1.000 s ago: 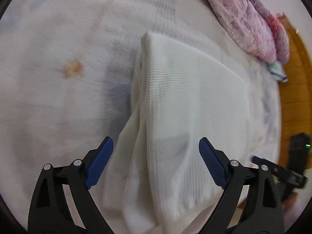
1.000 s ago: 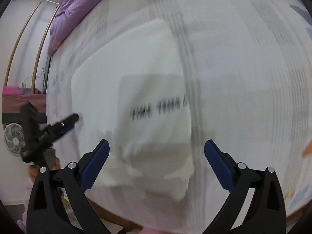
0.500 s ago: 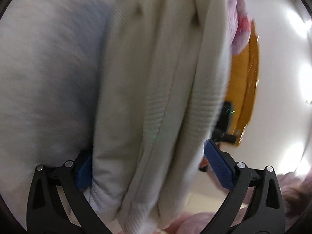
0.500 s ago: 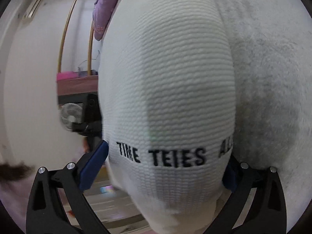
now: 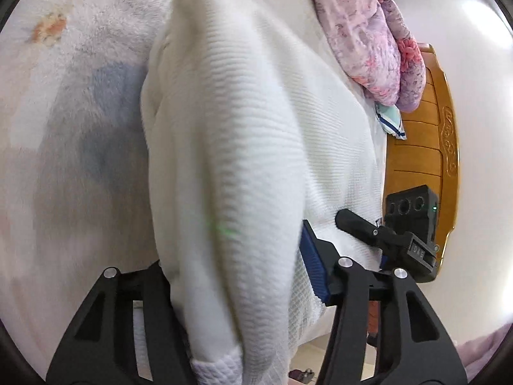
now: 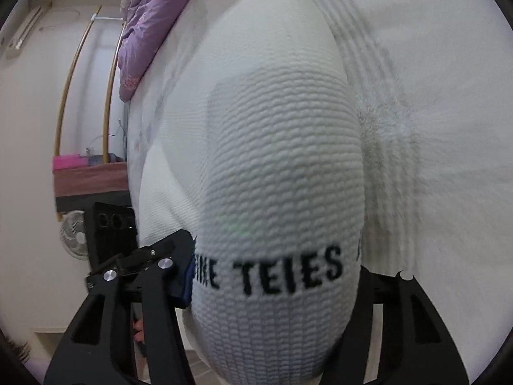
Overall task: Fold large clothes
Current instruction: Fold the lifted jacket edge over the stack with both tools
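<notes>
Both tools, left tool (image 5: 237,288) and right tool (image 6: 272,285), were closing on the white knit sweater's (image 5: 243,134) bunched near edge, presumably to lift it for folding on the bed (image 5: 73,147).

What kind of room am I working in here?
Most likely a bedroom. The white knit garment lies on a fuzzy bedspread, a bunched pink and purple quilt sits at the far end, and a carved wooden headboard stands beyond it.
</notes>
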The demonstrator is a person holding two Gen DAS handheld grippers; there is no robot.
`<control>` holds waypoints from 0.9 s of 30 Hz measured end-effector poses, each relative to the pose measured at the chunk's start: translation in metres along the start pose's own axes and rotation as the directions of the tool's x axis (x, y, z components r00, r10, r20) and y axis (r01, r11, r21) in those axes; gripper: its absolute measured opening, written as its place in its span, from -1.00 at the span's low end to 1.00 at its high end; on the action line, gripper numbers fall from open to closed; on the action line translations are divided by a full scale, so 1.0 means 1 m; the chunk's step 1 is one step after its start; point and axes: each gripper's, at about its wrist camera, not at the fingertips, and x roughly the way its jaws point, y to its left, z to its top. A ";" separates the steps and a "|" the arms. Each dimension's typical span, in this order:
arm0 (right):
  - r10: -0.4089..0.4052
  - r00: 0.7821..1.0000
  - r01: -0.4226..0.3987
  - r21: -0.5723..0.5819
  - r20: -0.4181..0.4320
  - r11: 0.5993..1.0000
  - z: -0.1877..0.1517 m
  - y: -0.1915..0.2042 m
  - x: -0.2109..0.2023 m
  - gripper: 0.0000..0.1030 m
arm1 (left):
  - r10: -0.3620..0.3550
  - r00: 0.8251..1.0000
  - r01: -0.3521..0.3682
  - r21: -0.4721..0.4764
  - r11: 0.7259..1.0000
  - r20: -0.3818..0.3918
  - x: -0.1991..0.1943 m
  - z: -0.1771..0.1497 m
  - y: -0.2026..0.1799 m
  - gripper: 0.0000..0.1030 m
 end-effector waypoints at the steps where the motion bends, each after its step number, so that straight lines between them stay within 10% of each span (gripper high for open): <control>1: -0.007 1.000 0.007 -0.011 -0.001 1.000 -0.003 0.007 -0.010 0.03 | 0.008 1.000 -0.008 0.003 1.000 -0.011 -0.003 -0.006 -0.012 0.03; 16: -0.092 0.981 0.093 0.005 0.169 0.996 -0.108 0.086 -0.182 0.03 | -0.013 0.998 0.020 0.117 0.993 -0.058 -0.079 -0.135 -0.177 0.07; 27: -0.068 0.925 0.047 0.063 0.373 0.997 -0.150 0.025 -0.307 0.03 | 0.023 0.994 0.012 0.328 0.945 -0.104 -0.038 -0.181 -0.307 0.07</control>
